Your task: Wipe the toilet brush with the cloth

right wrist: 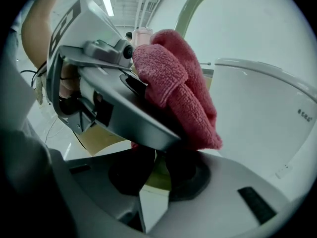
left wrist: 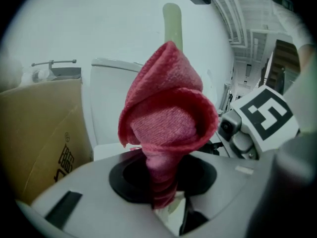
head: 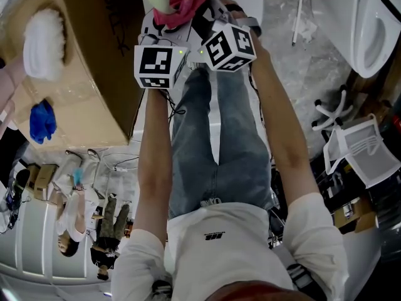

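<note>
A red cloth (left wrist: pixel 166 123) is wrapped round the pale green handle of the toilet brush (left wrist: pixel 172 21), and my left gripper (left wrist: pixel 162 198) is shut on it. From the right gripper view, the same cloth (right wrist: pixel 183 93) bunches against the left gripper's grey body (right wrist: pixel 104 93). The green handle (right wrist: pixel 198 1) rises behind it. My right gripper (right wrist: pixel 157 175) is shut on the handle lower down, just under the cloth. In the head view both grippers meet at the top, left gripper (head: pixel 164 27) beside right gripper (head: pixel 210 19), with the cloth (head: pixel 183 4) beyond them. The brush's head is hidden.
A white toilet (right wrist: pixel 267 108) stands just behind the brush. A cardboard box (head: pixel 88 74) at the left carries a white fluffy object (head: pixel 44 42) and a blue cloth (head: pixel 42 121). A urinal (head: pixel 373 30) and a white rack (head: pixel 363 146) are at the right.
</note>
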A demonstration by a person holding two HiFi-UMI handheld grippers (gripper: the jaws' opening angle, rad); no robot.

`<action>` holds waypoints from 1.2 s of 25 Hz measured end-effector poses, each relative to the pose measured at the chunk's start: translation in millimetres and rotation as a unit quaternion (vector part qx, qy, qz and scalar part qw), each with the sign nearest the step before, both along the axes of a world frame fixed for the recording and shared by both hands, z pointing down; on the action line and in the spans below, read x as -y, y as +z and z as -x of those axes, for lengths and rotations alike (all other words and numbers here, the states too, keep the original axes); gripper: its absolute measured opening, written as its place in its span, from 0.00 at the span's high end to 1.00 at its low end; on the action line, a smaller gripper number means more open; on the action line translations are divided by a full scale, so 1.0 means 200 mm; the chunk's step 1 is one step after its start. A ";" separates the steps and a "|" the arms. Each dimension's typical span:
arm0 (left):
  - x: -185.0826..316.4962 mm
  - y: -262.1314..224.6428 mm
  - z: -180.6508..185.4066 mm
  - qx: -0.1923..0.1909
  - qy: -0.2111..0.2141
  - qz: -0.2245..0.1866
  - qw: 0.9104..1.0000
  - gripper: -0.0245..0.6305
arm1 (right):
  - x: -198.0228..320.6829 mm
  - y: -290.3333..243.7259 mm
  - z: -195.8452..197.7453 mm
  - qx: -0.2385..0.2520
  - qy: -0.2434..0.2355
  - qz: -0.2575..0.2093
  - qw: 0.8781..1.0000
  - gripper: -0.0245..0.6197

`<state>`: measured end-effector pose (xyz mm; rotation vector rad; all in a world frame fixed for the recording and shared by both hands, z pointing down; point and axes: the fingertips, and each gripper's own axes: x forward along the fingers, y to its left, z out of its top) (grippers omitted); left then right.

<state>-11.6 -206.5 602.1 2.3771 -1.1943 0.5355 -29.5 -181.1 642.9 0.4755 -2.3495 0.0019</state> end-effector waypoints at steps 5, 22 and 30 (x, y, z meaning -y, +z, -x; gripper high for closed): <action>-0.02 -0.03 0.01 0.009 0.005 0.012 1.000 0.77 | 0.00 0.00 0.00 -0.001 0.001 0.001 1.000 0.85; 0.11 -0.66 0.04 -0.042 -0.012 -0.075 0.996 0.76 | 0.00 0.00 0.01 -0.011 -0.003 0.004 1.000 0.85; 0.17 -0.87 0.05 -0.064 -0.019 -0.107 0.992 0.71 | 0.00 0.01 0.01 -0.013 -0.002 0.003 1.000 0.85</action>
